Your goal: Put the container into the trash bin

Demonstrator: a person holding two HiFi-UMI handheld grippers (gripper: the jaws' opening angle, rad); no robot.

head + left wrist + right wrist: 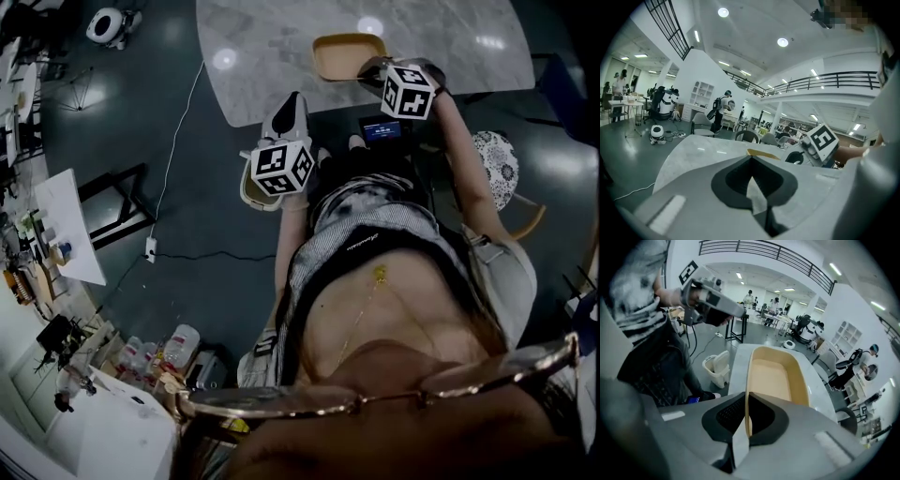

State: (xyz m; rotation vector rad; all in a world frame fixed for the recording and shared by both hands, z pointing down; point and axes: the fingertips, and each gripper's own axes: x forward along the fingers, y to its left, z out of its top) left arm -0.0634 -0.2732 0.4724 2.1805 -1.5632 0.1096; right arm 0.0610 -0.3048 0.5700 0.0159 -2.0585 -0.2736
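A: Starting at the left, what could spoil this?

B: The left hand-held gripper (pixel 751 164) is clenched on nothing. In the head view it hangs right over the bin (pixel 716 369), which stands on the floor beside the counter (pixel 281 47). If it stays there, I think it blocks the drop.

A: And the bin itself?

B: Its lid (pixel 705 365) seems to cover part of the mouth. The container (pixel 773 376) looks long against that opening, so I'd guess it could catch on the rim and tip out onto the floor.

A: Where's the container?

B: Flat on the counter, looking empty, at about 2 o'clock from the bin in the head view. The right hand-held gripper (pixel 746 401) is grasping its near rim, with the thin wall pinched between the pads.

A: Is that hold risky?

B: Probably. It is one pinch at the end of a long tray, so once lifted it may swing down or slip out.

A: Any writing?

B: Nothing readable. The marker cubes (pixel 281 167) carry only black-and-white square patterns. A small blue screen (pixel 381 129) and a line of script on the shirt (pixel 361 242) are both too small to read.
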